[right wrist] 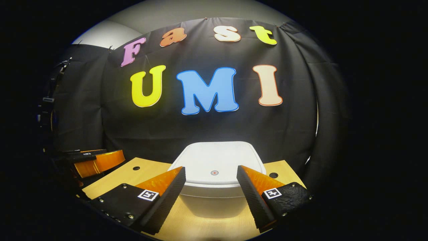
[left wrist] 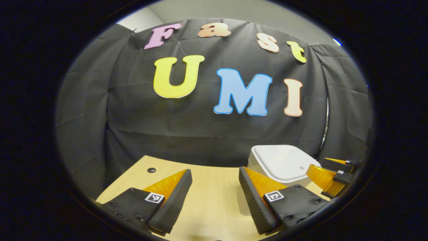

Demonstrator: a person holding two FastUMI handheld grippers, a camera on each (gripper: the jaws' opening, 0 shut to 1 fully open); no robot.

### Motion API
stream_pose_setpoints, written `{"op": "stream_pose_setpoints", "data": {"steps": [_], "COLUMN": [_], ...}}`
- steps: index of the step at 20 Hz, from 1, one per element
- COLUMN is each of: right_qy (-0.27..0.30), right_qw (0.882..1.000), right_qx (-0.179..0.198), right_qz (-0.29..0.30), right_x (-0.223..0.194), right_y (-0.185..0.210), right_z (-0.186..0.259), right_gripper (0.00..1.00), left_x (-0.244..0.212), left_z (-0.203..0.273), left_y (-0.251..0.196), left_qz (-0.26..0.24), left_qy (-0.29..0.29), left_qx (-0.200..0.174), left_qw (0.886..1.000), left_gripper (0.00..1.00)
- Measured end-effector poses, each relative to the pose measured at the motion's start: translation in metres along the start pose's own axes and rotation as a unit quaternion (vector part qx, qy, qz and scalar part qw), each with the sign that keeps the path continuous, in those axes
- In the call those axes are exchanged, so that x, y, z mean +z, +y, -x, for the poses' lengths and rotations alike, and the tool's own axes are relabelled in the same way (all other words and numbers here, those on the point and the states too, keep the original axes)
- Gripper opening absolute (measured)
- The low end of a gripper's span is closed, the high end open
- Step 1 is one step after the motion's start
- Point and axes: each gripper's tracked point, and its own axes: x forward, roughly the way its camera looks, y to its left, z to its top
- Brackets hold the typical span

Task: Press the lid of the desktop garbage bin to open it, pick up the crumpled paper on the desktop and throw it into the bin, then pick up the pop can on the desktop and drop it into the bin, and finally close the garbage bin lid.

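In the right gripper view the white desktop garbage bin point(right wrist: 214, 187) stands on the pale wooden worktop point(right wrist: 123, 179) straight ahead, its lid point(right wrist: 215, 160) down flat and closed, with a small round red-ringed mark point(right wrist: 214, 172) near the lid's front edge. The right gripper point(right wrist: 210, 175) hangs in front of the bin with its jaws spread wide and nothing between them; the tips sit just to either side of that mark, and whether they touch the lid cannot be told. In the same view the left gripper point(right wrist: 97, 160) shows at the far left, above the worktop's edge. In the left gripper view the left gripper point(left wrist: 215, 175) is likewise wide open and holds nothing, poised over bare worktop point(left wrist: 214, 197) with the bin point(left wrist: 281, 164) off to its right, lid point(left wrist: 284, 160) shut. The right gripper point(left wrist: 329, 170) appears beyond the bin at the right edge, close against the lid's near corner. A dark round hole point(left wrist: 151, 170) marks the worktop near its back edge.
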Motion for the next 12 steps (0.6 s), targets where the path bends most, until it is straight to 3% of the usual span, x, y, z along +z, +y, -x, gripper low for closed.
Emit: {"op": "stream_pose_setpoints", "data": {"steps": [8, 12], "right_qy": [-0.021, -0.04], "right_qw": [1.0, 0.998], "right_qx": [-0.018, -0.015], "right_qz": [0.003, 0.048], "right_x": [0.023, 0.029], "right_y": [-0.005, 0.0], "right_z": [0.014, 0.022], "right_gripper": [0.98, 0.98], "left_x": [0.035, 0.052], "left_z": [0.039, 0.058], "left_y": [-0.001, -0.005], "left_qz": [-0.031, -0.046], "left_qy": [-0.033, -0.055], "left_qx": [0.006, 0.019], "left_qw": [0.999, 0.997], "left_gripper": [0.94, 0.93]}}
